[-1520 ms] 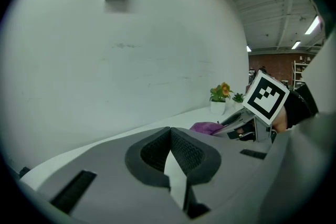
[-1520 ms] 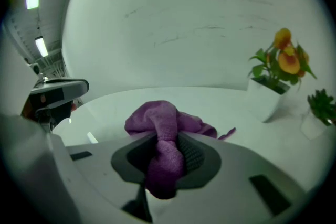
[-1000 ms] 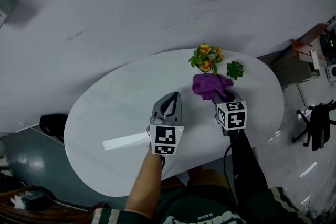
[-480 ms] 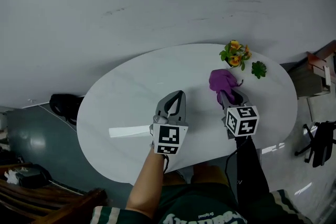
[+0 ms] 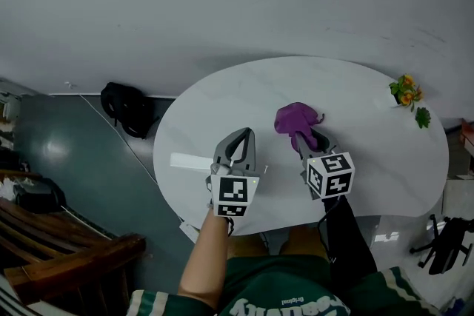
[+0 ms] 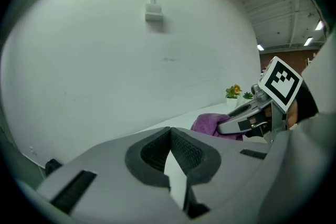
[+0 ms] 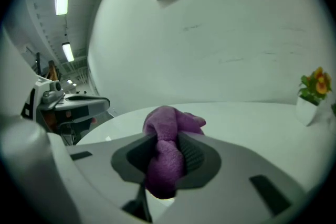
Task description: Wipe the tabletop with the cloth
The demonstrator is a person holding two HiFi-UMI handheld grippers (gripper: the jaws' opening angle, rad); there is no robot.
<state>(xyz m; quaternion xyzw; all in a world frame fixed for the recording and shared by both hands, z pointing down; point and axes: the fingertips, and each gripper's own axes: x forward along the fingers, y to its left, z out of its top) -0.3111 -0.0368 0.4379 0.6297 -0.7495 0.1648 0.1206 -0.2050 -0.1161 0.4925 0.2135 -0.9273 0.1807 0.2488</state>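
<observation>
A purple cloth (image 5: 295, 120) lies bunched on the white oval tabletop (image 5: 222, 103), near its middle. My right gripper (image 5: 309, 141) is shut on the cloth (image 7: 167, 150), which bulges out ahead of the jaws onto the table. My left gripper (image 5: 241, 140) hovers over the table to the left of the cloth, shut with nothing between its fingers (image 6: 185, 152). In the left gripper view the cloth (image 6: 210, 122) and the right gripper (image 6: 247, 119) show at the right.
A small pot of orange flowers (image 5: 405, 90) and a little green plant (image 5: 422, 117) stand at the table's far right edge. A black bag (image 5: 127, 107) sits on the floor left of the table. A dark wooden bench (image 5: 67, 255) is at lower left.
The right gripper has dragged the cloth leftward across the table, away from the flower pot. The head view has swung left; the left gripper stays beside the cloth.
</observation>
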